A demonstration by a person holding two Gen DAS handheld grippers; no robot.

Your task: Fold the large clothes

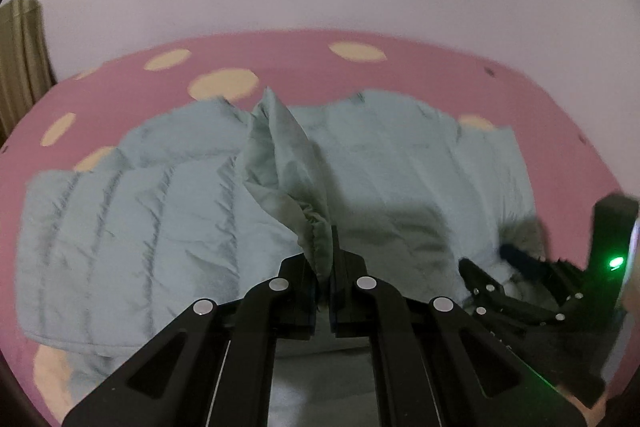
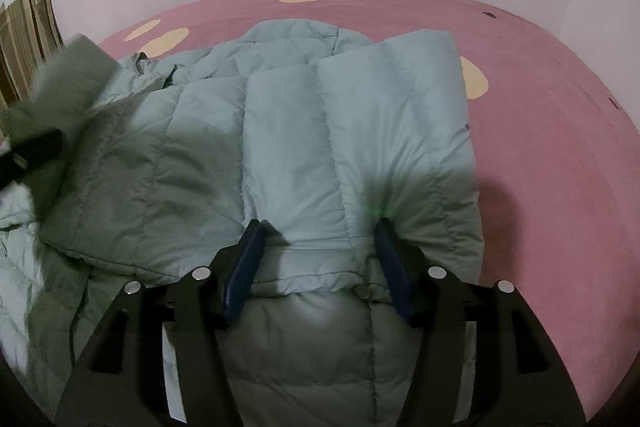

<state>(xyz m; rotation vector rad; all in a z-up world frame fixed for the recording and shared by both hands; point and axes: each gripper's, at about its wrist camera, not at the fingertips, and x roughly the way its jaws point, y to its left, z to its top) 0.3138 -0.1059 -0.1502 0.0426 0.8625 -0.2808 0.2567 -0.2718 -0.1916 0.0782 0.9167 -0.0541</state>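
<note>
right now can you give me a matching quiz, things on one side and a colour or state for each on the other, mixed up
Things:
1. left gripper
2. right gripper
3. jacket
4. bedsheet

Colour or state:
a. pink with pale yellow spots
b. shut on a fold of fabric
c. pale blue-green, quilted
d. jaws apart over the cloth

Pairs: 1-b, 2-d, 3-c, 4-a

Pale green jacket (image 2: 288, 115), pink cream-spotted sheet (image 2: 540, 115).
</note>
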